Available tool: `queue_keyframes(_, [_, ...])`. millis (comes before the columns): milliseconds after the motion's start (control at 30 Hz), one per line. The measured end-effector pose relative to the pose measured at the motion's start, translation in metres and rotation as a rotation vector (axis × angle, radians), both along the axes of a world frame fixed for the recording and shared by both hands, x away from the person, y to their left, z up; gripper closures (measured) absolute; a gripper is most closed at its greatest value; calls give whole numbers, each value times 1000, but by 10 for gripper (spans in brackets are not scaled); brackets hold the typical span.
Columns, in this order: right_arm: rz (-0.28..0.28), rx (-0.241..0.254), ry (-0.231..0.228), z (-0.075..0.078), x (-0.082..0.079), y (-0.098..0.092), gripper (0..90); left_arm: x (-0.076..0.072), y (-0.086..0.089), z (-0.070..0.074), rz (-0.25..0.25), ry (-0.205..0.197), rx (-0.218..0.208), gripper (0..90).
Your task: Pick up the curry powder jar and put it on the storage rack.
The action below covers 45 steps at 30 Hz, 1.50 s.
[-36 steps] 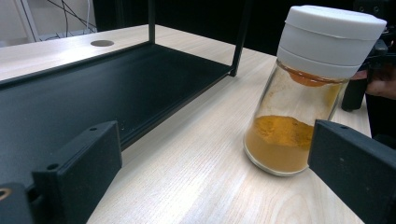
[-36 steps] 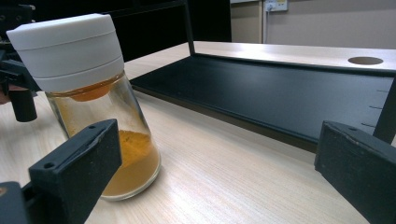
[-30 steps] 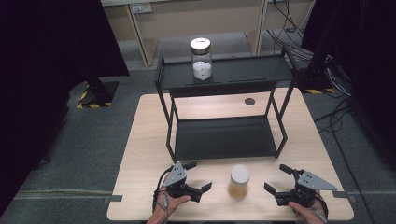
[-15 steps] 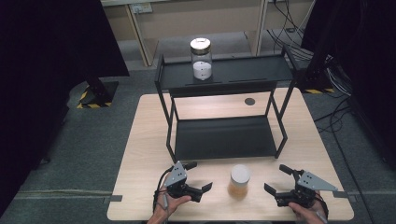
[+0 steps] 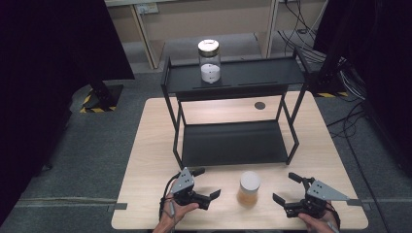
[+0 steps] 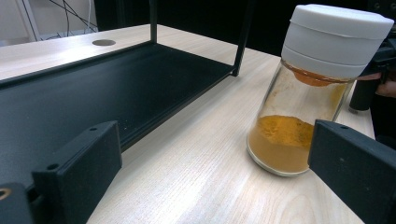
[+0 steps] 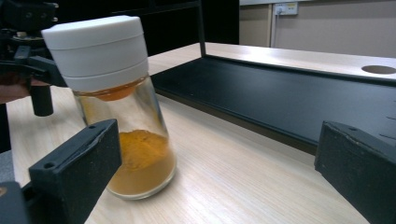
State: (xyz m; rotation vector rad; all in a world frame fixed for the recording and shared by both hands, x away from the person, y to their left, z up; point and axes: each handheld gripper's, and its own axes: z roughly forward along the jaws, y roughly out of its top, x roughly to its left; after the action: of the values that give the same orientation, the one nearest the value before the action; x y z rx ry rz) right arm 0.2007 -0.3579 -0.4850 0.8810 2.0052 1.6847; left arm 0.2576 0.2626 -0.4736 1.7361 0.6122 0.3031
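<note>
Nothing has moved since the earlier frame: both tools hold their places.

On the pale wooden desk (image 5: 145,145), before the black metal two-tier shelf (image 5: 233,143), the upright white-capped glass jar of orange powder (image 5: 248,188) stands between wide-open left tool (image 5: 206,187) and wide-open right tool (image 5: 286,190), slightly nearer the left.

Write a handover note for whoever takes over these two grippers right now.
Left gripper: open, holding nothing, resting near the table's front edge, left of the spice jar.
Right gripper: open, holding nothing, to the jar's right.
The spice jar, white cap and orange powder, stands upright on the table between the two grippers, in front of the black rack. No fingers touch it.
A second jar with white contents stands on the rack's top shelf; the lower shelf is bare.
Done: nothing grasped yet.
Left: probably grasp the spice jar and shelve it on the rack.
</note>
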Motion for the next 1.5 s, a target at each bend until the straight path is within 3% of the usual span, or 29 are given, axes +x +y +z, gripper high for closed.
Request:
queue_keyframes(700, [66,-23,-37,9,-2,17,8,-2,-2,0,-14,-3,7,22])
queue_keyframes(1033, [119,-39,-39,15,2,41,8,-2,-2,-1,-15,-2,10,22])
queue_keyframes(1500, [135,-69,-29,22,13,63,40,-2,-2,-2,-11,0,11,21])
